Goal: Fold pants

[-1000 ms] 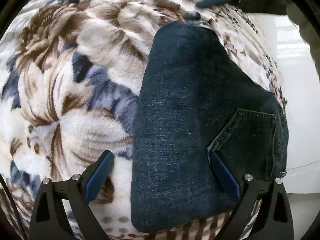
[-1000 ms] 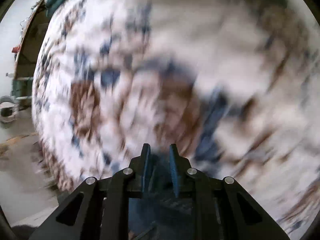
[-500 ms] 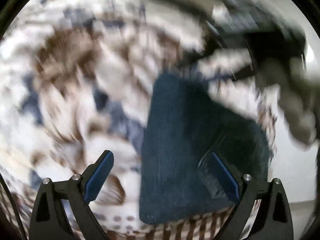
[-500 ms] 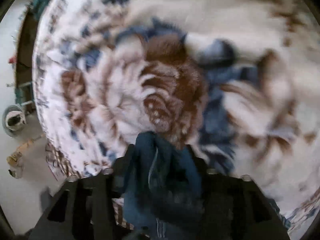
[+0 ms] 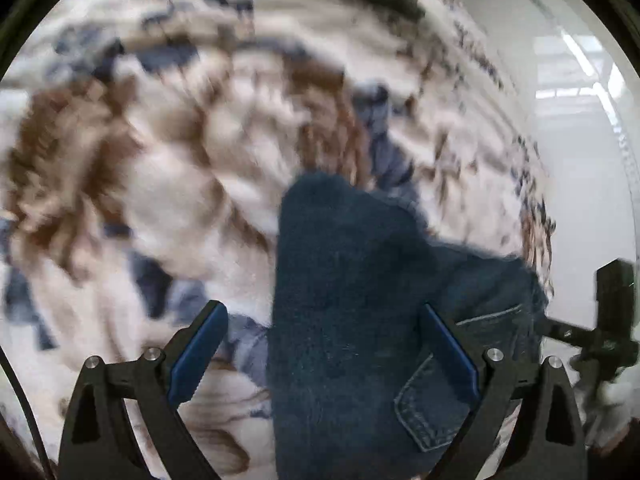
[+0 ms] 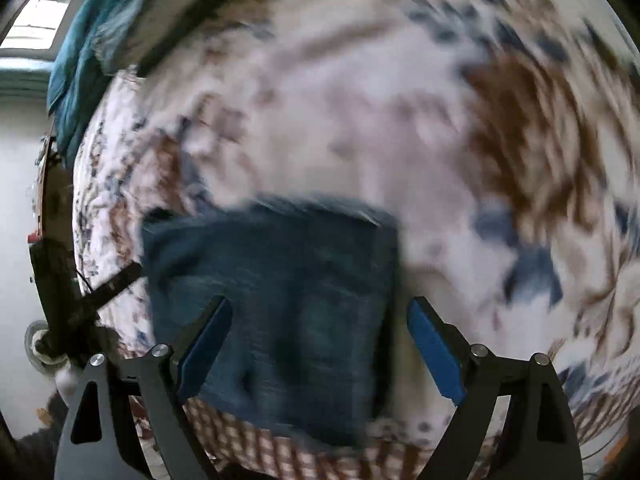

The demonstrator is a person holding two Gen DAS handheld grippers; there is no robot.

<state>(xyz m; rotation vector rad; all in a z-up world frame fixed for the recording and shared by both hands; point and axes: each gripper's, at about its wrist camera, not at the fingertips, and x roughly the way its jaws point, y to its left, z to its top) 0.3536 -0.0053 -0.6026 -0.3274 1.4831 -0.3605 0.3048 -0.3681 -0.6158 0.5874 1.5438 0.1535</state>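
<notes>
Dark blue denim pants [image 5: 352, 320] lie folded into a compact stack on a floral blanket [image 5: 160, 168], a back pocket [image 5: 440, 392] facing up at the near right. My left gripper [image 5: 324, 354] is open and empty above the stack's near end. In the right wrist view the same folded pants [image 6: 280, 304] lie near the bed's edge. My right gripper [image 6: 320, 344] is open, its blue pads on either side of the stack, holding nothing. Both views are blurred by motion.
The blanket [image 6: 400, 120] covers the whole bed. A teal cloth [image 6: 84, 60] hangs at the far left. The other gripper shows at the view edges, on the right in the left wrist view [image 5: 608, 320] and on the left in the right wrist view [image 6: 68, 300]. White floor lies beyond the bed edge.
My right gripper was shut on the denim and has opened, leaving the pants folded on the bed. Both grippers have pulled back from the stack.
</notes>
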